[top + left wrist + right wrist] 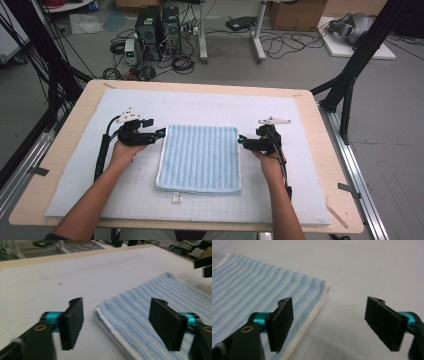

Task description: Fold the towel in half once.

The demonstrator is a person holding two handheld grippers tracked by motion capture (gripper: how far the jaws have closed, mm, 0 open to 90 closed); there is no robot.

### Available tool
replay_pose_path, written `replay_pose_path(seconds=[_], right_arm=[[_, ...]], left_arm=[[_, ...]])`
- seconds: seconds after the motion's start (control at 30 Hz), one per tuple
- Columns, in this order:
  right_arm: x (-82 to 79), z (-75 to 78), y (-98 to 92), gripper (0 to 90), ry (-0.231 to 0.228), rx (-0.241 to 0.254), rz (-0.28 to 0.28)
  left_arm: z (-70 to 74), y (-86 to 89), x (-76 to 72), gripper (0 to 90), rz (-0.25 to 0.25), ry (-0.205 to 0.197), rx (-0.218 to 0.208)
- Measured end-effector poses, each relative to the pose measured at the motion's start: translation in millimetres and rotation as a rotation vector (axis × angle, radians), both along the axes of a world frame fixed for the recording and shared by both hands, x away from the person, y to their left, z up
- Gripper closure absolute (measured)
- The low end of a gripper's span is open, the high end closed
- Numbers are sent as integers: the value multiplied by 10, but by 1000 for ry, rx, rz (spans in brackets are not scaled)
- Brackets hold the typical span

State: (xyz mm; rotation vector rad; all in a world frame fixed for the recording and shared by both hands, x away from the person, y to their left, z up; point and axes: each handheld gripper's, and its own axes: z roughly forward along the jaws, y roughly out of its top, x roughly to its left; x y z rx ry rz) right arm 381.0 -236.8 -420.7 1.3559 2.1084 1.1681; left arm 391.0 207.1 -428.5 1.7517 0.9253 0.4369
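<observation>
One folded light-blue striped terry towel [199,158] with a white edge lies flat in the middle of the white gridded mat [75,170] on the pale wooden desk [65,135]. Two grippers flank it. The left gripper [161,133] is released, jaws spread astride the towel's far left corner. The right gripper [241,141] is likewise released, astride the far right corner. One small white tag [176,198] lies just beyond the towel's near edge.

Your folded towel [200,157] lay flat at the middle of the pale mat [300,190], light blue with fine ribbed stripes and a white edge band. Its stacked layers showed along the near edge, and a small white tag [176,197] stuck out there.
</observation>
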Motion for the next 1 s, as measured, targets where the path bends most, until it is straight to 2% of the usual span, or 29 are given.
replay_pose_path(seconds=[0.03,0.07,0.2,0.27,0.3,0.37,0.43,0.6,0.67,1.0], right_arm=[[-68,14,-16,210,-12,-1,7],[-129,26,-32,195,-18,-1,12],[-336,26,-85,120,-44,-19,24],[-429,3,-97,114,-54,-16,23],[-464,-5,-103,114,-65,-18,33],[-506,7,-102,114,-79,-58,48],[-547,27,-118,114,-98,-49,45],[-564,53,-169,112,-129,-56,22],[-561,56,-194,111,-127,-39,9],[-546,40,-225,111,-109,-45,4]], left_arm=[[-5,25,-51,172,9,-15,-7],[-11,54,-98,170,6,-26,-17],[-6,125,-220,172,-2,-32,-35],[1,131,-272,172,-11,-49,-56],[1,131,-293,173,-25,-56,-67],[6,116,-321,183,-37,-60,-82],[21,106,-336,183,-42,-72,-80],[37,135,-344,183,-34,-73,-82],[41,155,-335,184,-26,-72,-88],[43,237,-327,193,5,-47,-81]])
